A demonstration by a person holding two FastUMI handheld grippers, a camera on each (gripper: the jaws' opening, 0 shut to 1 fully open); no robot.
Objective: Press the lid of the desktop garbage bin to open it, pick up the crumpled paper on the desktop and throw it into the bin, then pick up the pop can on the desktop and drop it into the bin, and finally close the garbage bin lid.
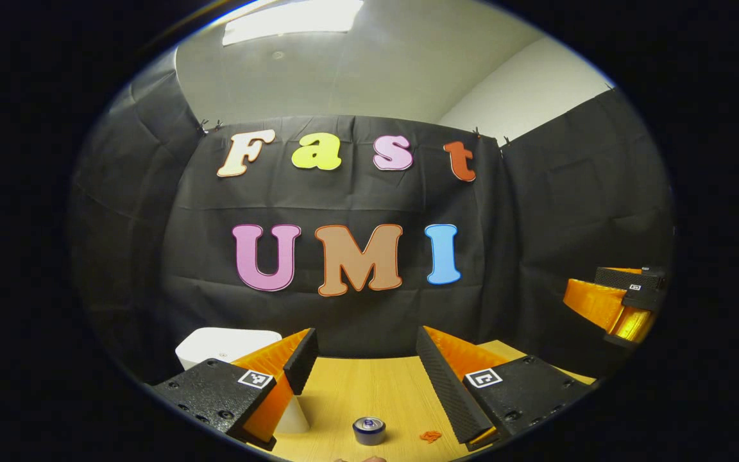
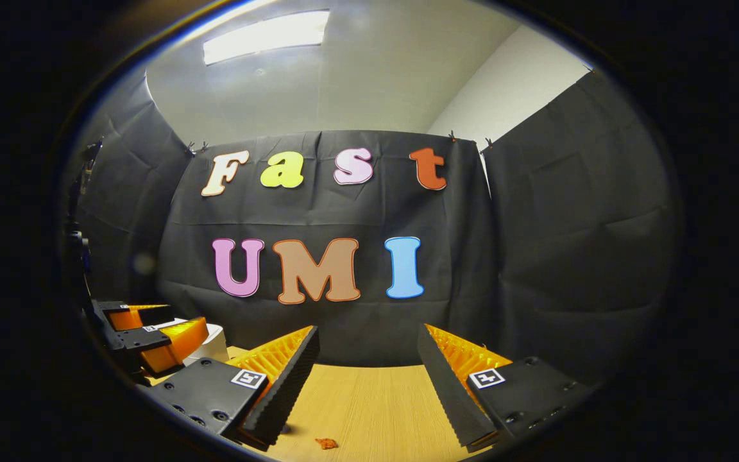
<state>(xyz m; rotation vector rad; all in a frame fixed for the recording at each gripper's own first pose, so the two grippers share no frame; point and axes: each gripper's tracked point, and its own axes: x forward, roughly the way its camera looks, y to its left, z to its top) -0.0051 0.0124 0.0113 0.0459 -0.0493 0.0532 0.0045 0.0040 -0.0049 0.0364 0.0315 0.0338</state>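
The white desktop bin [image 1: 222, 345] stands at the left on the wooden table, partly behind my left finger; its top looks flat and down. A pop can [image 1: 369, 430] stands upright on the table below my left gripper [image 1: 364, 346], which is open and holds nothing. A small orange crumpled scrap [image 1: 430, 436] lies just right of the can. In the right gripper view, my right gripper [image 2: 367, 340] is open and holds nothing, above the table, with the orange scrap [image 2: 326, 443] below its left finger. The left gripper [image 2: 151, 333] shows at the left, in front of the bin [image 2: 212, 346].
The wooden table [image 1: 369, 391] runs back to the black cloth wall. The right gripper [image 1: 620, 301] hangs at the far right of the left gripper view, above the table's right side. Bare wood [image 2: 376, 404] lies between my right fingers.
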